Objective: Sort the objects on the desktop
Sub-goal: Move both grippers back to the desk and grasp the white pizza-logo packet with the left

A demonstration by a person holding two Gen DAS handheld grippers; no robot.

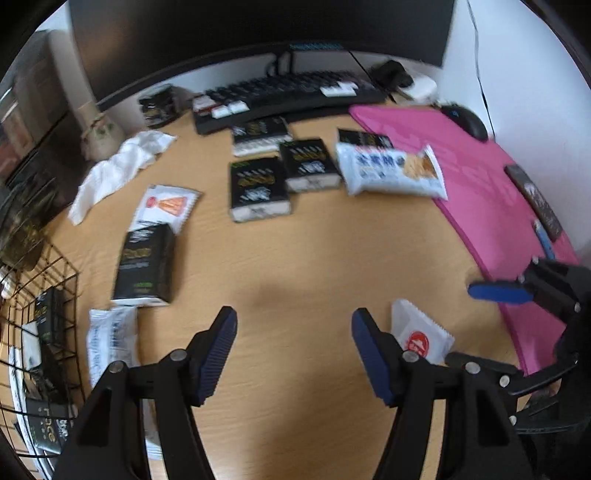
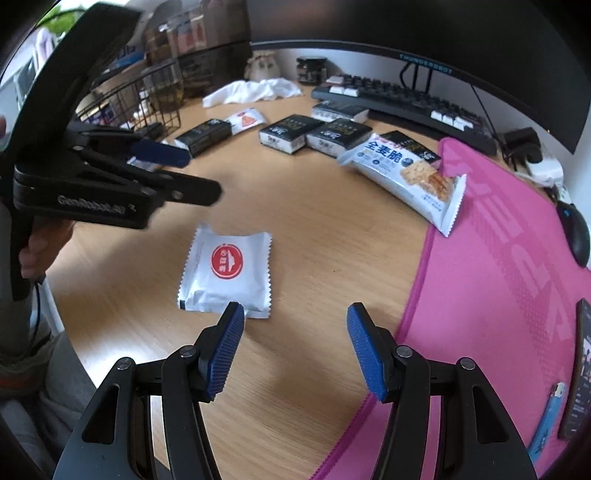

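Blue ribbed pads frame both of my views, and between each pair I see only bare wood: my left gripper (image 1: 294,354) stands wide with nothing in it, and my right gripper (image 2: 295,350) is just as wide and just as empty. The things I have to sort lie scattered over the wooden desk (image 1: 314,266). Nearest my right gripper is a small white packet with a red round logo (image 2: 226,273), flat on the wood, its lower edge just beside my left-hand pad; in the left wrist view the same packet (image 1: 421,336) peeks out behind the right-hand finger. Further back sit several black boxes (image 1: 258,188) in a loose cluster, with one more black box (image 1: 144,266) lying apart on the left, touching a white sachet with an orange mark (image 1: 166,206). A long white cracker pack (image 2: 406,177) lies partly on the edge of the pink mat (image 2: 498,277). At my far left a black wire basket (image 1: 48,332) already holds some dark boxes, and a white-blue pouch (image 1: 110,343) lies just beside it. Behind everything I can make out a crumpled white cloth (image 1: 122,166), a black keyboard (image 1: 288,92), a monitor (image 1: 258,33) and a black mouse (image 2: 576,232) on the mat. A blue lighter (image 2: 548,417) lies on the mat near my right gripper.
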